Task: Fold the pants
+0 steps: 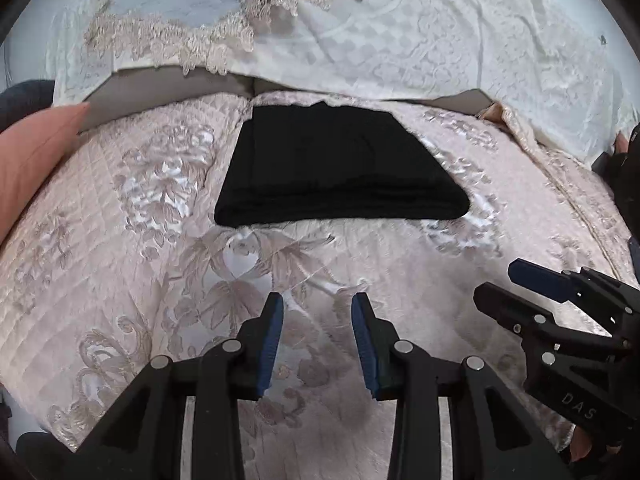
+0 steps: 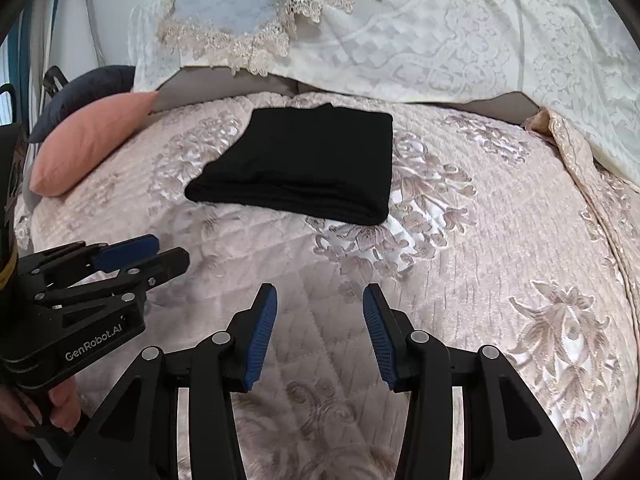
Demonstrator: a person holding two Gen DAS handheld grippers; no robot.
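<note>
Black pants (image 1: 340, 168) lie folded into a flat rectangle on the pink quilted bedspread (image 1: 160, 240), ahead of both grippers; they also show in the right wrist view (image 2: 300, 160). My left gripper (image 1: 318, 304) is open and empty, held above the bedspread short of the pants. My right gripper (image 2: 320, 296) is open and empty, also short of the pants. In the left wrist view the right gripper (image 1: 500, 284) shows at the right edge. In the right wrist view the left gripper (image 2: 168, 252) shows at the left edge.
A pink pillow (image 2: 88, 144) lies left of the pants, with a dark cushion (image 2: 88, 84) behind it. A white lace-trimmed cover (image 2: 440, 32) drapes over the back behind the bed. The bedspread's edge (image 2: 616, 264) falls away on the right.
</note>
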